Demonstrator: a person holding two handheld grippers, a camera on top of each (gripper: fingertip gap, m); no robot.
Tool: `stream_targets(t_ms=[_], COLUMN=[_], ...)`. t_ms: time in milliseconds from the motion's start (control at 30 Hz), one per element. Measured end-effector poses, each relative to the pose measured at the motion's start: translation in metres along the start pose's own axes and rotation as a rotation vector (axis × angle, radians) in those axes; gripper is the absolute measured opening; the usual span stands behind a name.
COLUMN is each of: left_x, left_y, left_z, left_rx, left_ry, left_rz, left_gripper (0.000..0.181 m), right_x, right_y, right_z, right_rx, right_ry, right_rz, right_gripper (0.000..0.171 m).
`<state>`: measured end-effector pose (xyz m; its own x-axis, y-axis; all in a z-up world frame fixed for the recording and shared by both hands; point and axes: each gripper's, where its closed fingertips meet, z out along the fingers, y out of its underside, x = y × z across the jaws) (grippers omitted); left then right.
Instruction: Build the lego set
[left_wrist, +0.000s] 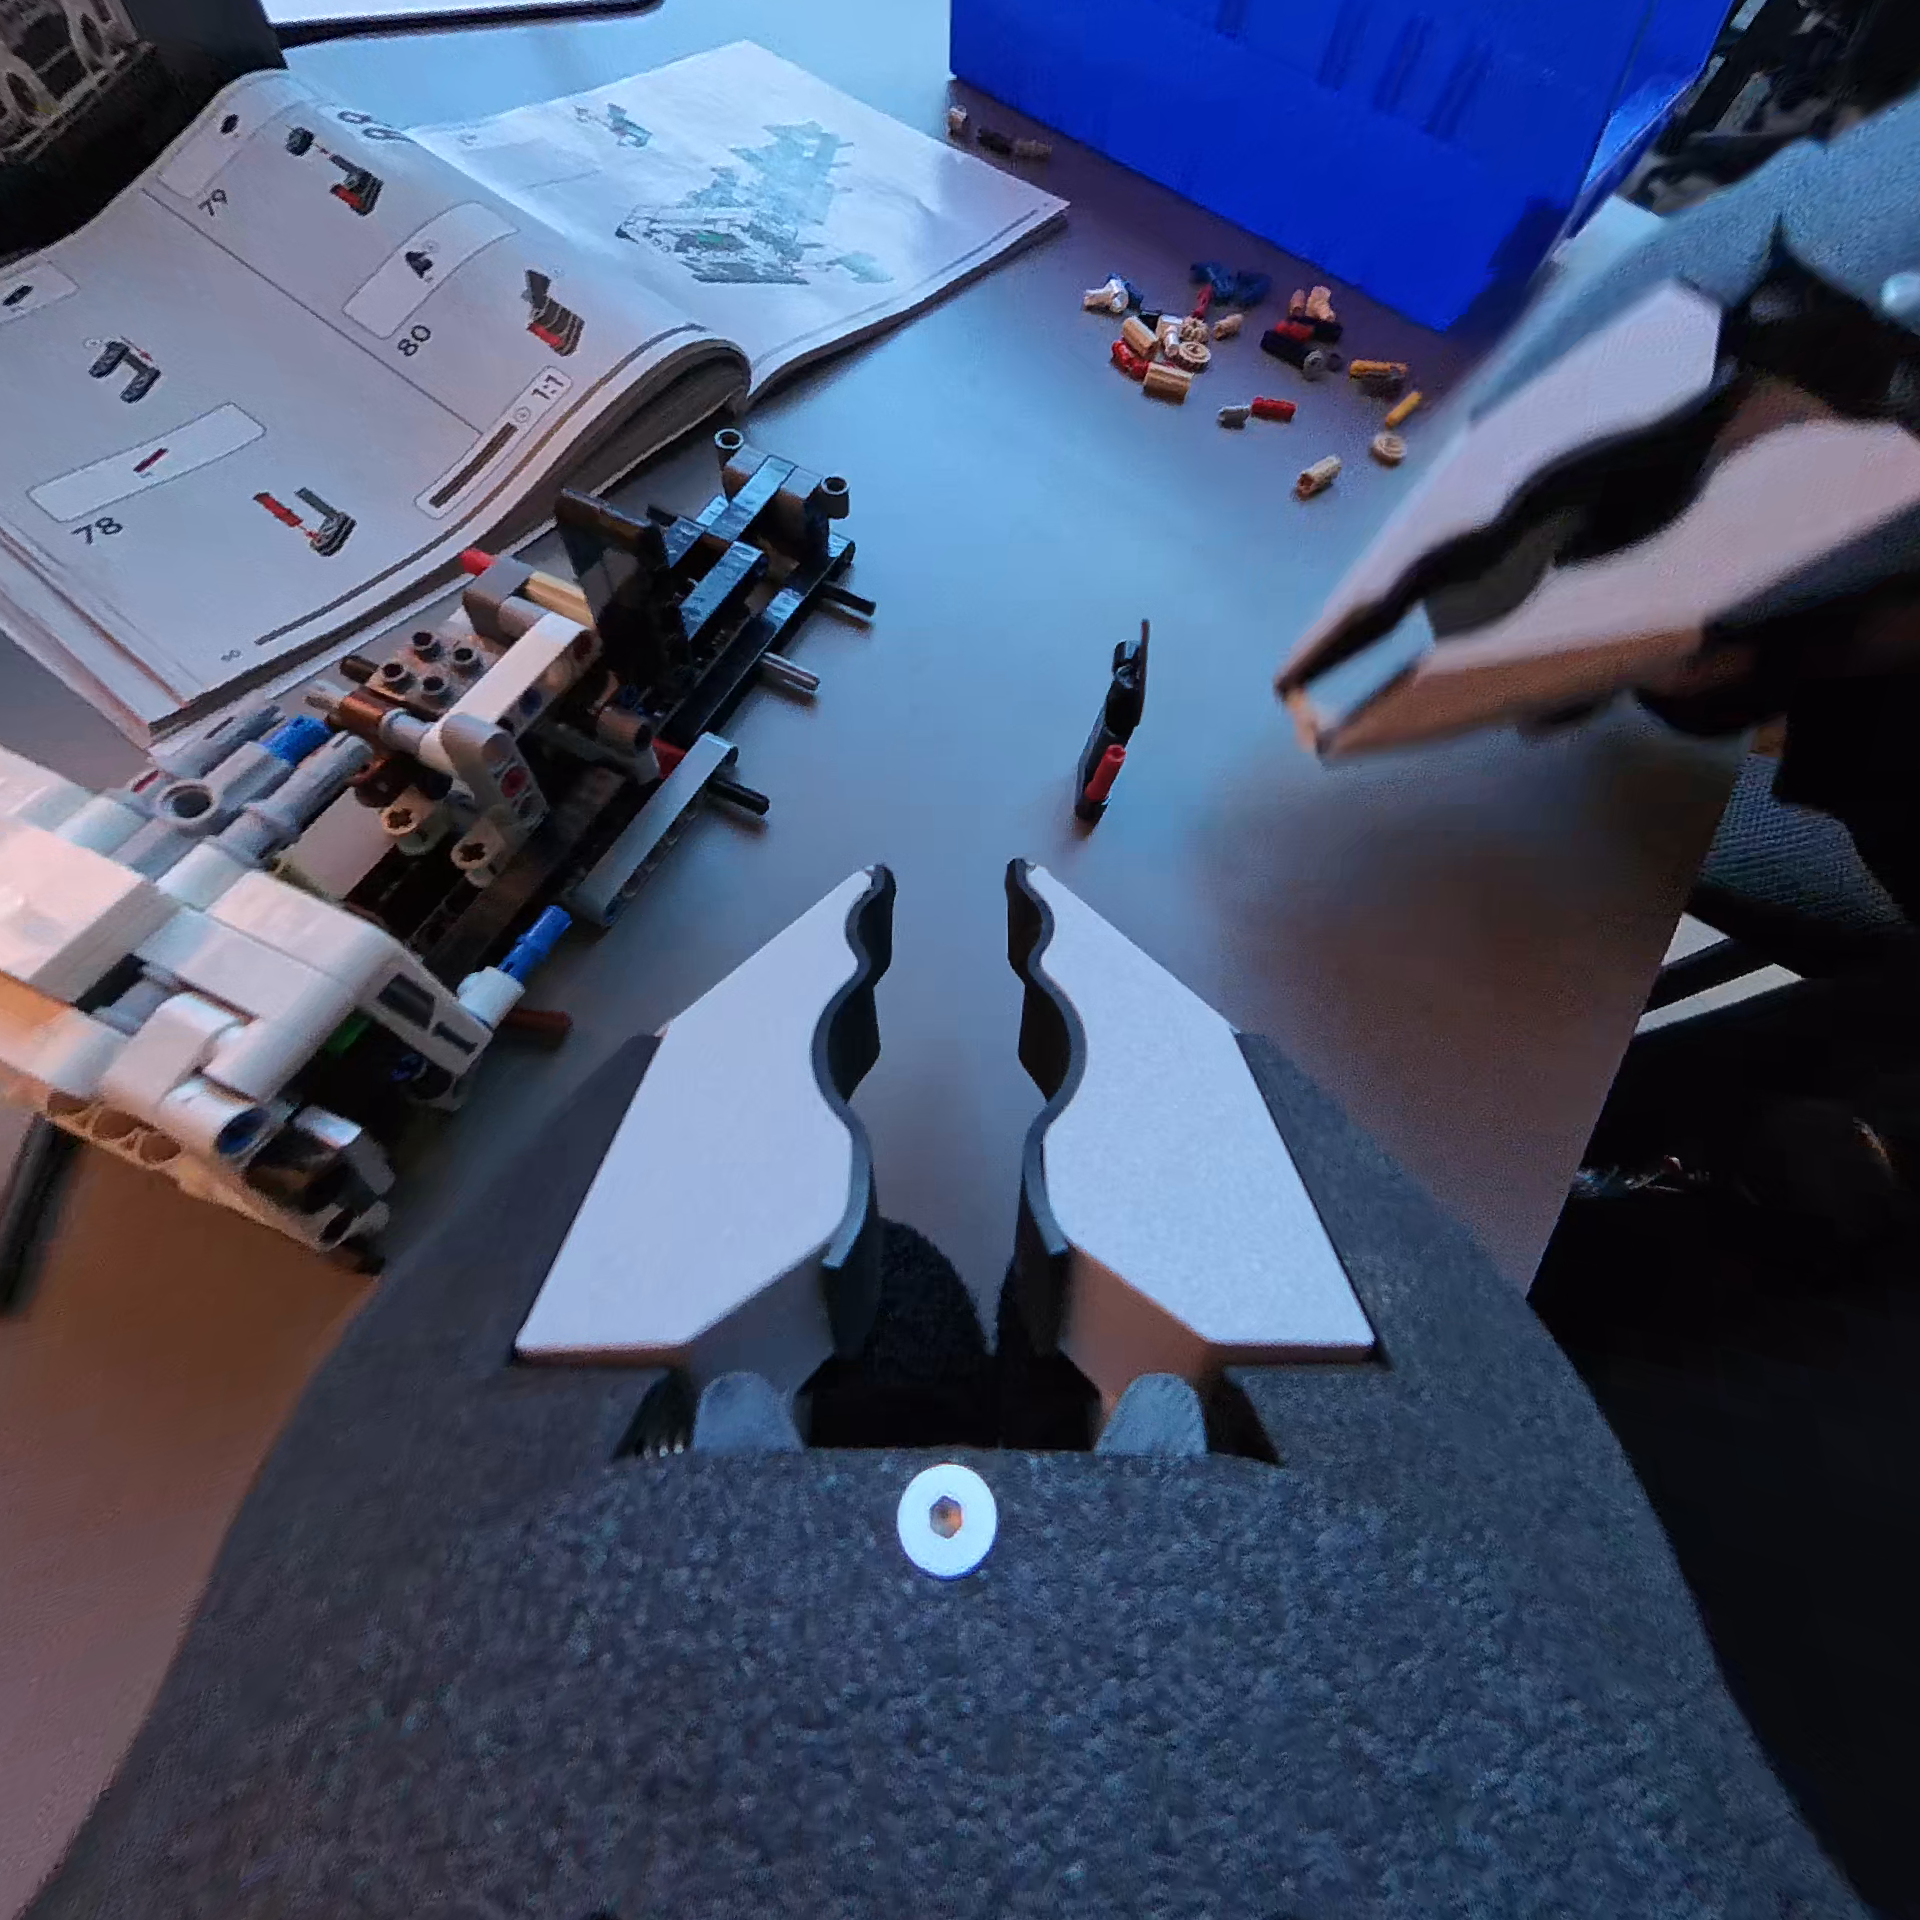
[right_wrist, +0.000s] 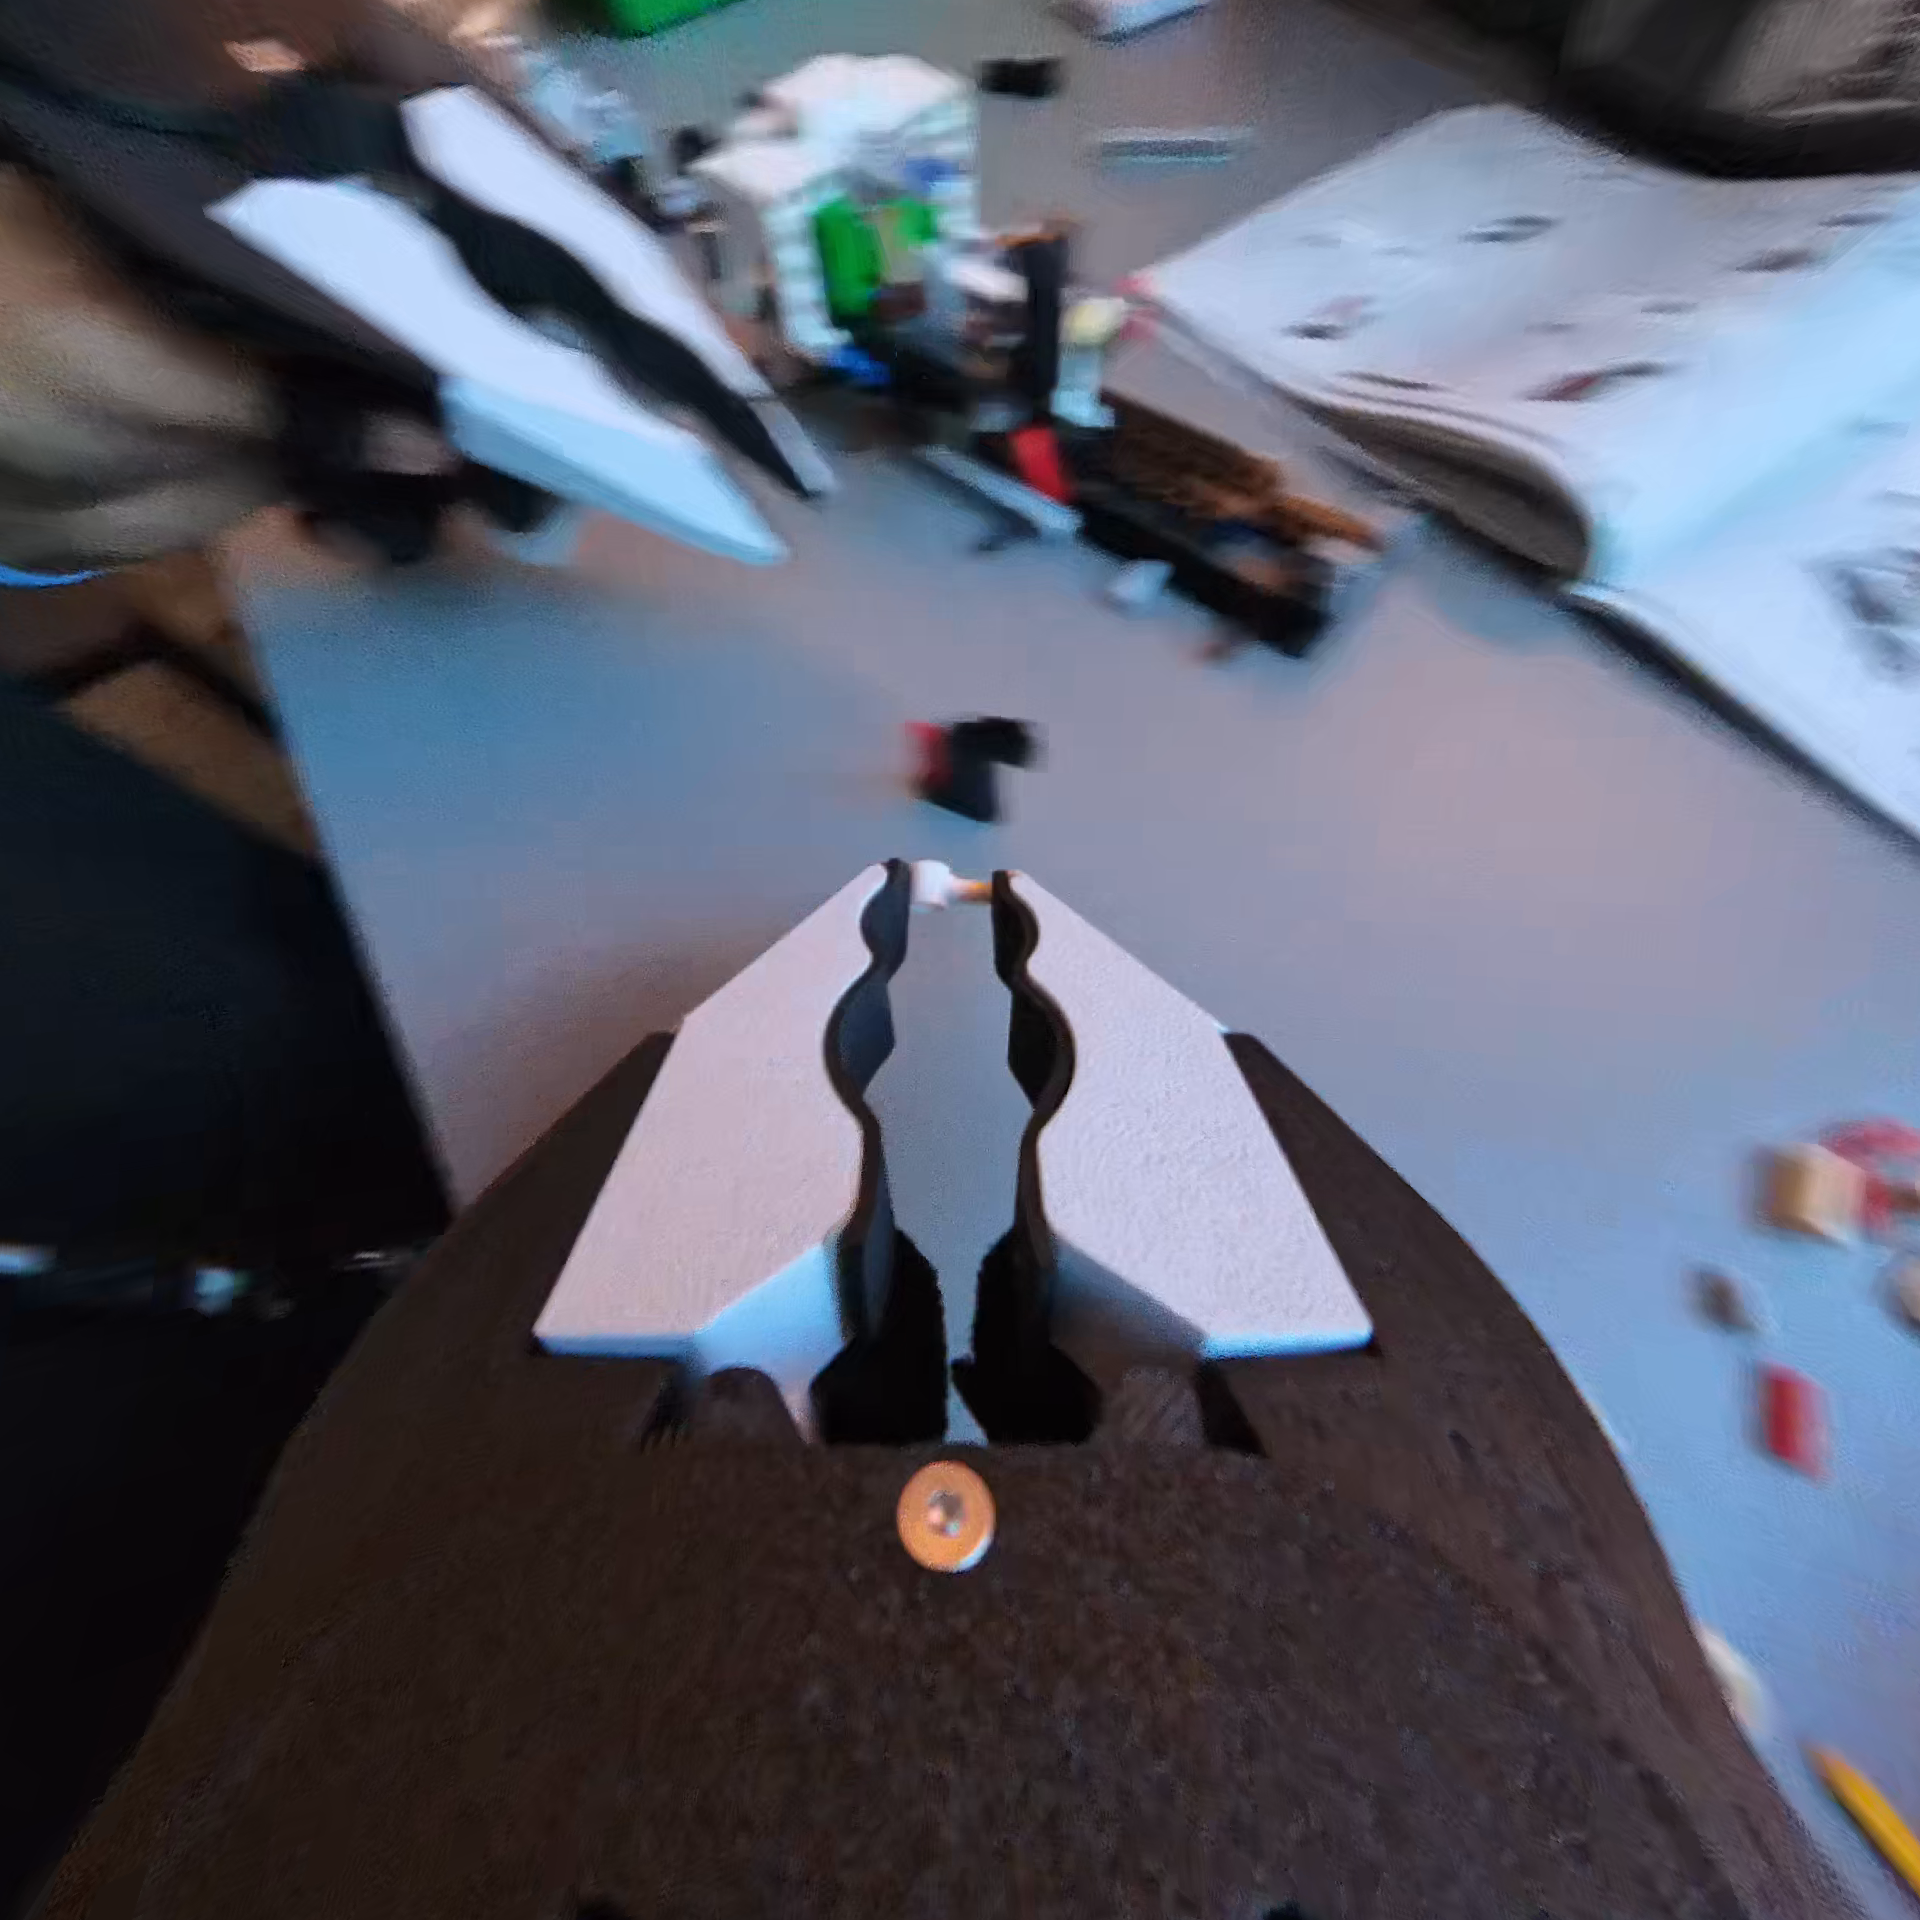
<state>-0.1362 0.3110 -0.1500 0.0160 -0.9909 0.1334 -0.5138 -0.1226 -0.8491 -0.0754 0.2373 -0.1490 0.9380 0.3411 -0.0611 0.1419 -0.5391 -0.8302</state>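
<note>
Left gripper (left_wrist: 948, 883) hovers over the grey table (left_wrist: 1018, 540), fingers a narrow gap apart, nothing between them. Right gripper (right_wrist: 948, 883) pinches a tiny white/tan pin (right_wrist: 940, 886) at its tips, gap narrow; it also shows at the right edge of the left wrist view (left_wrist: 1314, 717), above the table. Small black piece w/ red pin (left_wrist: 1112, 727) lies alone on the table just ahead of the left gripper, between both grippers; blurred in the right wrist view (right_wrist: 971, 764). Half-built lego model (left_wrist: 436, 790), black/grey/white, sits to the left, touching the open instruction booklet (left_wrist: 436, 270). Scatter of loose small parts (left_wrist: 1236, 343) lies further off, near a blue bin (left_wrist: 1351, 125). Right wrist view is motion-blurred, so detail there is poor.
</note>
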Motion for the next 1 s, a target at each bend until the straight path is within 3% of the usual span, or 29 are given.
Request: stream_targets(t_ms=[100, 233, 533, 633, 767, 867, 1000], left_x=[-0.004, -0.005, -0.002, -0.004, -0.005, -0.006, -0.007], left_y=[0.003, 0.005, 0.004, 0.006, 0.003, 0.002, 0.003], left_z=[-0.003, -0.003, -0.002, -0.001, -0.001, 0.0, -0.002], left_rx=[0.001, 0.004, -0.002, -0.009, 0.002, 0.003, -0.008], left_ry=[-0.009, 0.0, 0.018, 0.016, 0.02, 0.024, 0.01], left_rz=[-0.013, -0.03, -0.006, -0.007, -0.002, 0.0, 0.016], left_gripper=[0.021, 0.021, 0.021, 0.021, 0.021, 0.021, 0.021], right_x=[-0.044, -0.046, -0.037, 0.012, 0.151, 0.199, 0.214], right_y=[0.003, 0.009, -0.003, -0.025, 0.004, 0.024, 0.043], right_z=[0.03, 0.056, 0.045, 0.005, -0.047, -0.044, -0.03], right_rx=[-0.072, -0.161, -0.108, 0.031, -0.048, -0.123, -0.252], right_ry=[-0.069, 0.022, -0.003, 0.101, 0.527, 0.589, 0.544], right_rz=[-0.076, -0.116, -0.014, 0.06, 0.175, 0.201, 0.211], right_gripper=[0.015, 0.015, 0.023, 0.021, 0.022, 0.021, 0.02])
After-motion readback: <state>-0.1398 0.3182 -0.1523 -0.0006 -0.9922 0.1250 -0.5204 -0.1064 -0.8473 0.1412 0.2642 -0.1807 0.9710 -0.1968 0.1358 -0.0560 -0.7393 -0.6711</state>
